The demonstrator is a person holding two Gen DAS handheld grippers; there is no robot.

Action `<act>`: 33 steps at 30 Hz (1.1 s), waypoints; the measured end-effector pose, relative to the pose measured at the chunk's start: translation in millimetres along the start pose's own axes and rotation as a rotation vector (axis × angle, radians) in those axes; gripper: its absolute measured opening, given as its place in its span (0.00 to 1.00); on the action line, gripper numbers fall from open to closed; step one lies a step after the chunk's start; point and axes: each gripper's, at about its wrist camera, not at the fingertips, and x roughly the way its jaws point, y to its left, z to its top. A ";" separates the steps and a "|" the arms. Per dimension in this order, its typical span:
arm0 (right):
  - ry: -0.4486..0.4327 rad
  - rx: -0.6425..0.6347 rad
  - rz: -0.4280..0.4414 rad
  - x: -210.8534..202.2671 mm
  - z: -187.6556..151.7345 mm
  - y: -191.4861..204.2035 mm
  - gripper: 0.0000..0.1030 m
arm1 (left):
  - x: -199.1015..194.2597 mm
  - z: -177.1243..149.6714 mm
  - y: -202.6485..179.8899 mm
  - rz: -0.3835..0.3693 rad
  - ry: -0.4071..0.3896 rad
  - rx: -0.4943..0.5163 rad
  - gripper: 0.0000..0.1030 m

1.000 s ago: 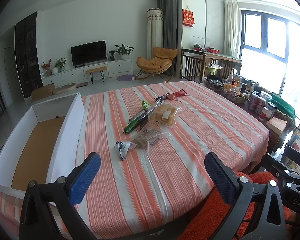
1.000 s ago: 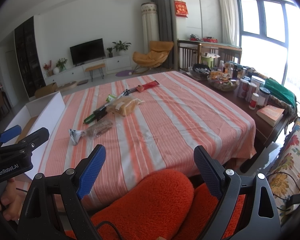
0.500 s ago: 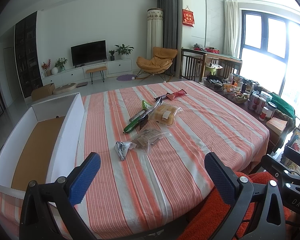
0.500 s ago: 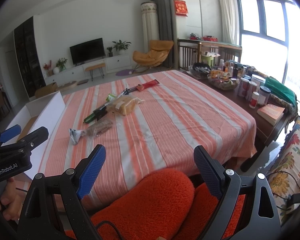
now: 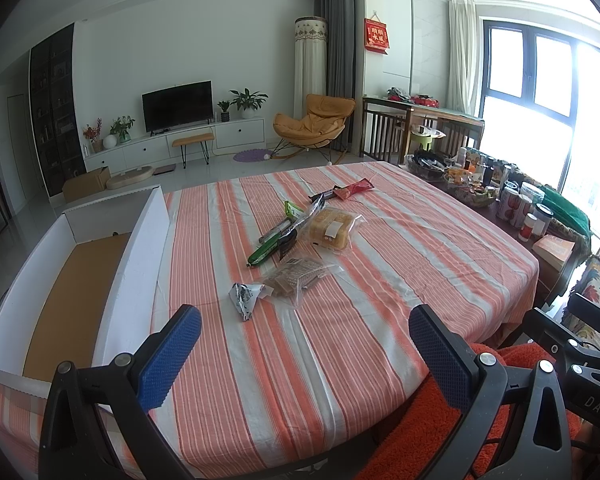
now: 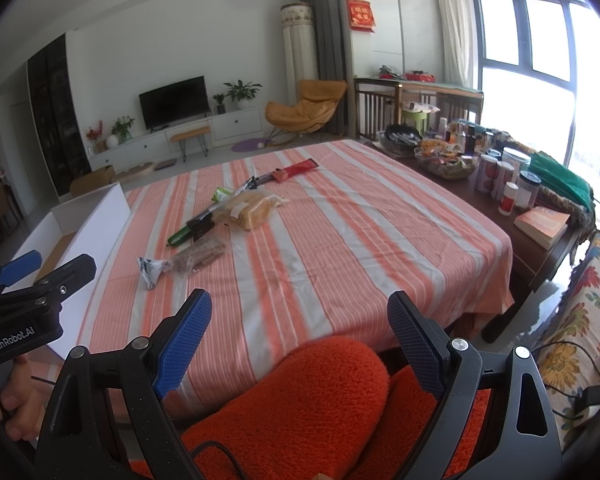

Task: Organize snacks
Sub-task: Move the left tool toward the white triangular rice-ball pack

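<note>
Both your left tool (image 5: pixel 304 344) and right tool (image 6: pixel 300 332) are spread wide and empty, the snacks (image 5: pixel 300 240) lie far ahead on the tabletop (image 5: pixel 380 280), and I think thin wrappers can slip when pinched.

A dark television (image 5: pixel 177 106) sits upper left, with an orange lounge chair (image 5: pixel 312 123) at upper centre. Jars (image 5: pixel 516 205) and a book (image 5: pixel 553 249) crowd the right edge.
</note>
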 end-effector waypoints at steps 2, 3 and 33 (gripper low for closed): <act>0.000 0.000 0.001 0.2 0.2 -0.9 0.89 | 0.0 0.0 0.1 0.000 0.003 -0.001 1.00; 0.000 0.000 0.000 0.2 0.3 -1.0 0.89 | -0.1 0.0 0.4 0.000 0.004 0.000 1.00; 0.029 0.035 0.004 3.1 -8.1 5.4 0.89 | 141.2 -21.6 62.3 0.046 0.328 -0.029 1.00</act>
